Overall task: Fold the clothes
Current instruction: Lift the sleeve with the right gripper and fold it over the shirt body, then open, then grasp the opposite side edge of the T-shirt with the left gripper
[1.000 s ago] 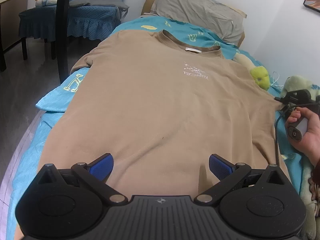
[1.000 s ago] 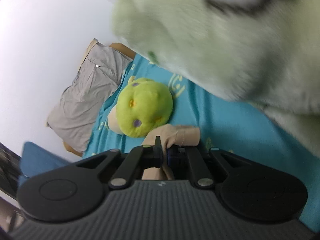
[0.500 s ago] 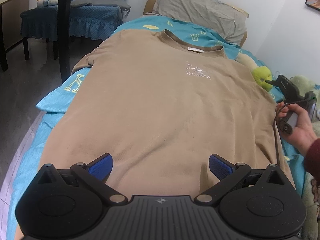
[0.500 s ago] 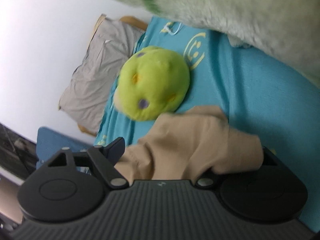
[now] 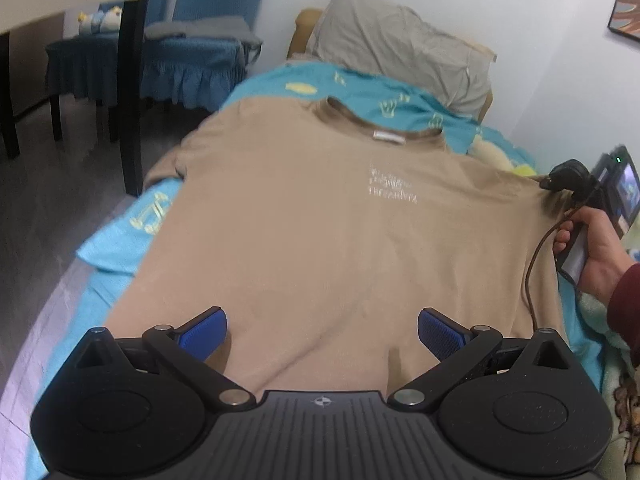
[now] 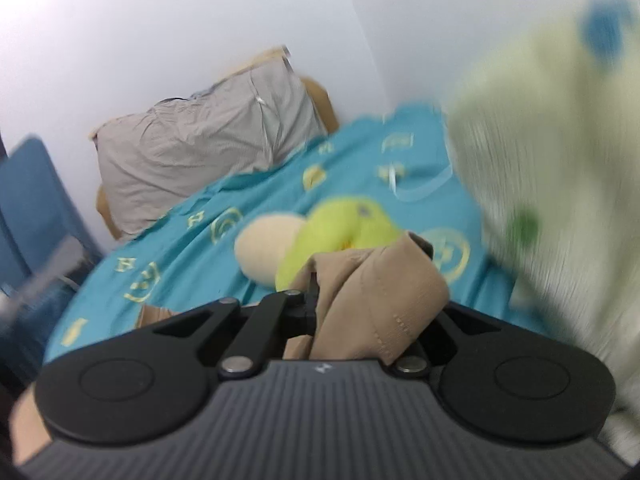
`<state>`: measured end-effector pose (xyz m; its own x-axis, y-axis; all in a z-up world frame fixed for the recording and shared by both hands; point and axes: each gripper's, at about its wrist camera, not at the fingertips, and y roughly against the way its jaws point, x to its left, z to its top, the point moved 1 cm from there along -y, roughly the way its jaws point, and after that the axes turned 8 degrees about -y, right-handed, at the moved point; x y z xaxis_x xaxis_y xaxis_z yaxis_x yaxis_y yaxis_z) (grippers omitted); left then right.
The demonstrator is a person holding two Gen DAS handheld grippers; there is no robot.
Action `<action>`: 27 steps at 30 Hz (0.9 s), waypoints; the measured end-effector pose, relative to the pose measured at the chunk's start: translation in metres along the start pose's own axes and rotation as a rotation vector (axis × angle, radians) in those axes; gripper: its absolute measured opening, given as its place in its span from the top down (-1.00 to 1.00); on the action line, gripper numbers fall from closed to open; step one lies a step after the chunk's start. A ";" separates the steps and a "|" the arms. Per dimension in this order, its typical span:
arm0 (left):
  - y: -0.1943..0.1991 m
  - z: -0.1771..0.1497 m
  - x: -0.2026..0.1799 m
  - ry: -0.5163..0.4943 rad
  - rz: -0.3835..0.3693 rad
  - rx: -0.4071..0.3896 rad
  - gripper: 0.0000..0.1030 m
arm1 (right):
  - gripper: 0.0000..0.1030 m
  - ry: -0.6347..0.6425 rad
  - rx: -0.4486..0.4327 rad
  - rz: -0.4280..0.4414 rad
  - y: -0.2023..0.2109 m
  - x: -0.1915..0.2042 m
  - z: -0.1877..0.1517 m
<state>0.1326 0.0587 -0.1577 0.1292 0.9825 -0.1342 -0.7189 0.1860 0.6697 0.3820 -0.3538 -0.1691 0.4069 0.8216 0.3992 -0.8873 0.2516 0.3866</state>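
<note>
Two grippers are in use over one tan T-shirt point(image 5: 304, 232), which lies spread face up on the teal bedsheet point(image 5: 120, 240), collar toward the headboard and hem nearest the left wrist camera.

Far left of the left wrist view: a dark table leg point(image 5: 134, 92) stands on the floor, with a blue skirted chair point(image 5: 192, 68) behind it. The left sleeve of the shirt hangs over the bed edge near that leg.

Centre: the left gripper point(image 5: 322, 330) sits low over the hem region. Its jaws are spread wide, and the blue pads point(image 5: 202, 334) rest one on each side of a broad strip of tan cloth without clamping it. A grey pillow point(image 5: 400, 48) leans against the wall beyond the collar.

Right: the right gripper point(image 5: 560, 178) is at the shirt's right sleeve end, held by the person's right hand point(image 5: 592, 248); a cable runs down from it across the cloth. The shoulder fabric is pulled toward that gripper and raised off the sheet.

Right wrist view, left to right: the grey pillow point(image 6: 204, 152), the teal bedsheet point(image 6: 192, 248) with yellow prints, then a yellow-green plush toy point(image 6: 344, 236) just beyond the fingertips. The right gripper point(image 6: 320, 292) has its jaws drawn together on a bunched fold of the T-shirt point(image 6: 376, 296); the sleeve hem with its stitching drapes over the right finger. At far right a pale green fleece blanket point(image 6: 560, 168) is strongly blurred.
</note>
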 end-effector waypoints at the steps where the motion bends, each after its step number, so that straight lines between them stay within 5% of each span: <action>1: 0.005 0.002 0.001 -0.010 0.013 -0.014 -0.99 | 0.84 0.045 -0.023 -0.012 0.006 0.014 0.002; 5: 0.022 0.011 0.012 -0.039 0.087 -0.059 -0.99 | 0.84 0.264 -0.126 -0.041 0.031 0.079 -0.002; 9: 0.029 0.015 0.034 0.004 0.130 -0.067 -0.99 | 0.83 0.520 -0.161 0.018 0.045 0.159 -0.040; 18: 0.016 0.013 0.074 0.123 0.148 -0.020 -0.99 | 0.79 0.803 0.083 0.124 0.016 0.242 -0.167; 21: 0.011 0.013 0.075 0.120 0.144 -0.015 -0.99 | 0.40 0.726 0.199 0.190 0.011 0.231 -0.164; 22: 0.010 0.013 0.073 0.117 0.140 -0.013 -0.99 | -0.02 0.692 0.217 0.217 0.014 0.227 -0.160; 23: 0.008 0.014 0.072 0.113 0.135 -0.011 -0.99 | -0.76 0.657 0.234 0.243 0.017 0.222 -0.156; 24: 0.006 0.014 0.071 0.110 0.131 -0.009 -0.99 | -1.00 0.612 0.259 0.285 0.021 0.217 -0.149; 27: 0.006 0.014 0.063 0.084 0.123 -0.015 -0.99 | -1.00 0.519 0.290 0.376 0.041 0.210 -0.129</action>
<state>0.1463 0.1218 -0.1516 -0.0180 0.9934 -0.1132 -0.7362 0.0635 0.6737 0.4032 -0.1045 -0.1770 -0.1362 0.9822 0.1291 -0.8245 -0.1846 0.5349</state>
